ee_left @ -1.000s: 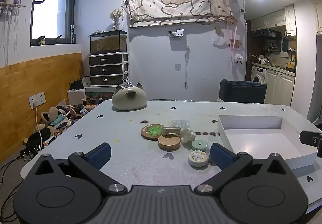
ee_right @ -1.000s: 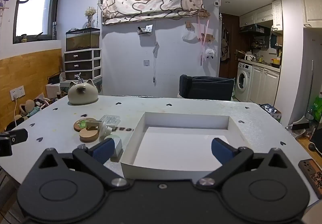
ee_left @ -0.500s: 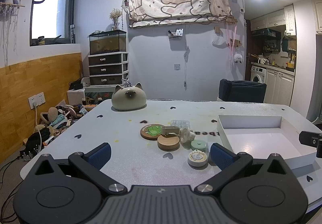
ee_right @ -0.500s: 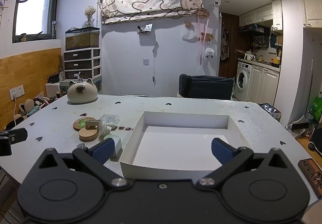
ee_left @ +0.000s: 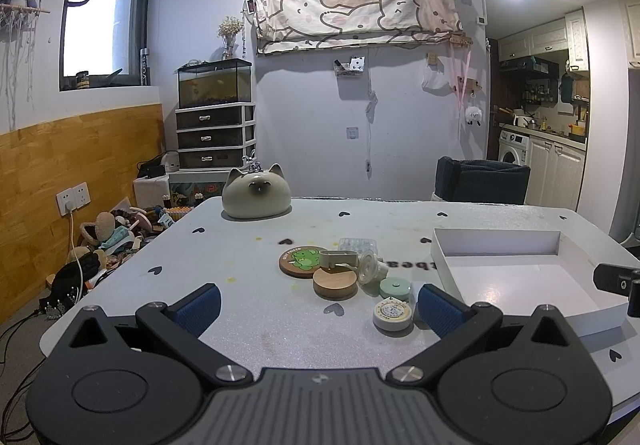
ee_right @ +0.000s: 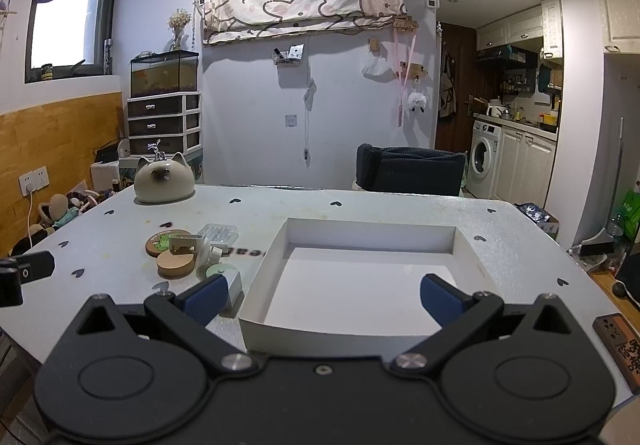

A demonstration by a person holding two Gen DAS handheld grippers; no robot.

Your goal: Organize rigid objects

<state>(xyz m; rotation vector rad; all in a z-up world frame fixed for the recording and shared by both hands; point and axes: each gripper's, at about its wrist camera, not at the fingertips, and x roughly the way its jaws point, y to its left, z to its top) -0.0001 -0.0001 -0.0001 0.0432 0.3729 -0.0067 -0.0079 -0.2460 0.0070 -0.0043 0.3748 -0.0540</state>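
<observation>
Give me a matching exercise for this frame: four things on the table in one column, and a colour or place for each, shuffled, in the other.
Things:
1. white tray
2. cat-shaped pot
3. frog coaster
4. small round tin

Descriptions:
A. pale green lid
B. far left part of the table
C. empty, right of the clutter
D. wooden rim, green picture

Pairs: 1-C, 2-B, 3-D, 4-A

Left claw [ee_left: 316, 303] has drifted slightly; nothing on the table [ee_left: 256, 301] moved.

The right gripper [ee_right: 322, 299] is hovering with its jaws spread wide over the near edge of the white tray [ee_right: 466, 245], small objects [ee_right: 188, 251] lying just left.
</observation>
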